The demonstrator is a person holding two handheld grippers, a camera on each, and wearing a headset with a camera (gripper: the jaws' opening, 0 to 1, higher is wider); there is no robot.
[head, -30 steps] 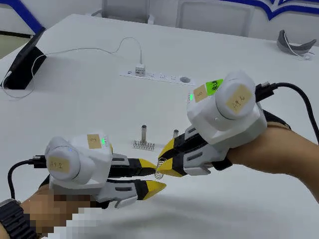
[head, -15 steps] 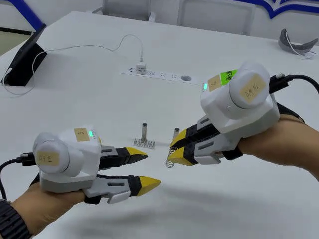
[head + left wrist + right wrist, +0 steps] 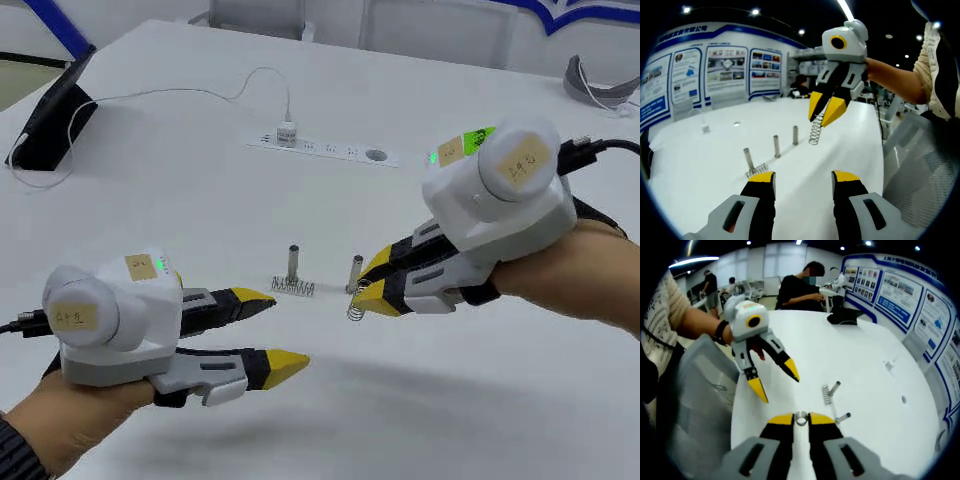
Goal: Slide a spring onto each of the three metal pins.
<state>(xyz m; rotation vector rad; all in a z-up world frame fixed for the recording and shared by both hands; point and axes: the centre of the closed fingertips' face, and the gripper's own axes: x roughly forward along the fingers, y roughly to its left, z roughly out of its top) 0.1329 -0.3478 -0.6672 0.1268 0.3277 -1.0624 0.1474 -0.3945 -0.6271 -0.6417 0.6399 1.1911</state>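
Handoff's done: a second ago both sets of tongs were tip to tip over the spring, now they've split. Left tongs [image 3: 286, 330] have backed off toward the person, jaws wide apart, nothing between them. Right tongs [image 3: 370, 285] have carried the spring [image 3: 354, 309] off toward the pins [image 3: 776, 146], jaws pinched nearly shut on its top end. The coil hangs below the tips, lower end close to the counter [image 3: 180, 170]; touching or not, can't tell. In the right gripper view the coil sits end-on in the narrow gap. In the head view it's just beside the right-hand pin [image 3: 356, 272], not over it. The left-hand pin [image 3: 293, 262] stands bare, with a spare spring [image 3: 291, 288] lying flat at its foot. The left gripper view has three pins in a row. The farthest looks ridged and may already be loaded, too small to say. My read: the one-handed grasp is set and we're in the approach to threading. Next, the spring has to clear the pin top with its axis lined up on the pin. The coil hangs a bit tilted, so it could snag on the pin's rim or buckle.
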